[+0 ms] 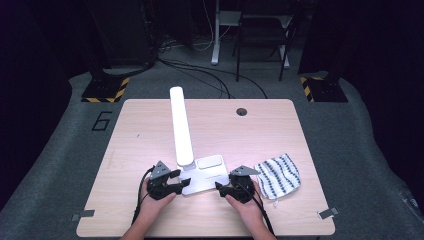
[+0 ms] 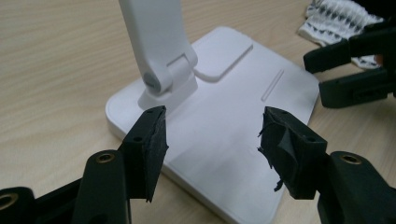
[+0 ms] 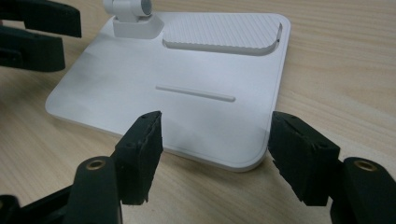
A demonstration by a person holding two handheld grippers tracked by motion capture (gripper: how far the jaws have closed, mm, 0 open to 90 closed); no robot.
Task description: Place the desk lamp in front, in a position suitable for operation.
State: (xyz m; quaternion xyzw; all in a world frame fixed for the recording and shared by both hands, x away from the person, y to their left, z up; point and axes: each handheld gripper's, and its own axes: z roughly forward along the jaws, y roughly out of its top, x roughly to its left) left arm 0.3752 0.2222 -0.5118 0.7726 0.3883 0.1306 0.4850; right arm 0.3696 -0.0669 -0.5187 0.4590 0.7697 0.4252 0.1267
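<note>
We see a white desk lamp (image 1: 192,170) standing on the near middle of the light wooden table (image 1: 140,135), its flat rectangular base (image 2: 224,140) lying flush on the wood and its long arm (image 1: 180,125) reaching away from the person toward the far edge. The arm meets the base at a hinge (image 2: 161,77) on the base's left rear part, and beside that hinge a ribbed raised pad (image 3: 222,31) sits along the rear of the base, with a thin raised bar (image 3: 195,93) in front of it. The left gripper (image 1: 176,182) is held at the left near corner of the base; in the left gripper view its jaws stand apart over that corner, just short of the hinge, and the pads press on nothing. The right gripper (image 1: 222,187) is held at the right near corner; in the right gripper view its jaws stand wide apart, straddling the rounded corner of the base without pressing on it. The two grippers face each other across the front of the base, each held in one of the person's hands. To the right of the lamp, near the right gripper but apart from the base, a small white pouch with dark stripes (image 1: 278,176) lies crumpled on the table.
</note>
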